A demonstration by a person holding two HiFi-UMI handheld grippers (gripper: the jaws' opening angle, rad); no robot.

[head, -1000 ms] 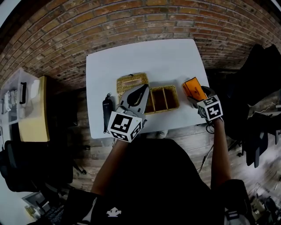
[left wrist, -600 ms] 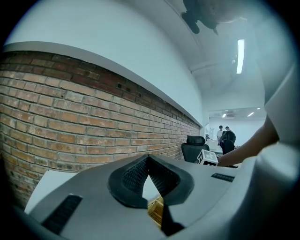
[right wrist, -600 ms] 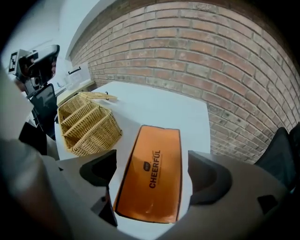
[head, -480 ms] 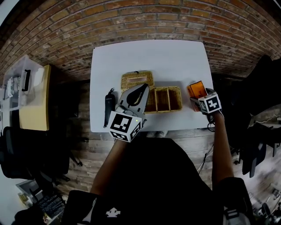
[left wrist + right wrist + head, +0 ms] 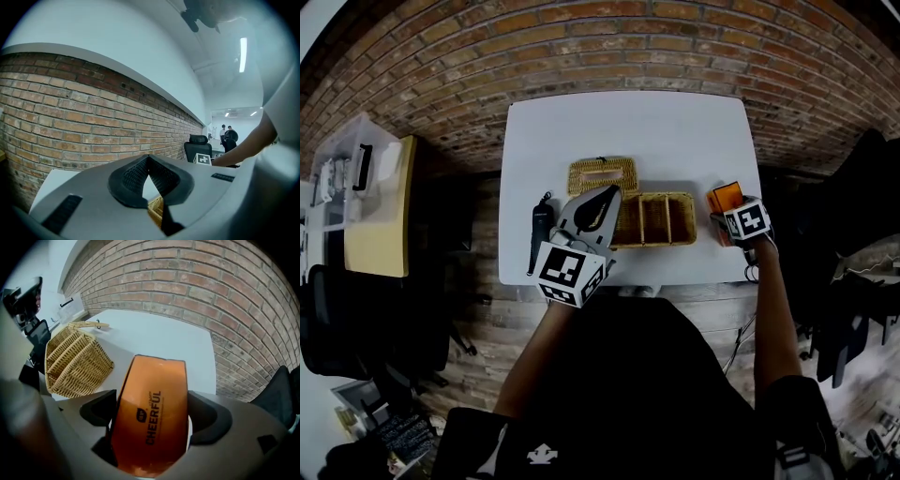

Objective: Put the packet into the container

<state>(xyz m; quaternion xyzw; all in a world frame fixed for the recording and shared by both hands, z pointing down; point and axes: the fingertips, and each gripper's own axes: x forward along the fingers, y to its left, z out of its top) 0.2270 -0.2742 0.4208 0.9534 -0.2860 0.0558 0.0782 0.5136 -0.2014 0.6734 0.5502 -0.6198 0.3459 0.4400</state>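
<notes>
Our right gripper (image 5: 152,414) has just opened its jaws wide, the orange packet (image 5: 150,427) loose between them, wicker container (image 5: 75,363) to its left.

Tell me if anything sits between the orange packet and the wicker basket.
Nothing visible: only bare white table separates the packet from the basket's right end. The left gripper hangs over its left end.

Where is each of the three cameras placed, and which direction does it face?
Head view: on the person's head, looking steeply down on the white table; shows both arms, left gripper and right gripper.
Left gripper view: on the left gripper, facing level toward the brick wall; own jaws together.
Right gripper view: on the right gripper, pointing down at the orange packet between its jaws, just opened.
Shared: the wicker basket shows in all three.
</notes>
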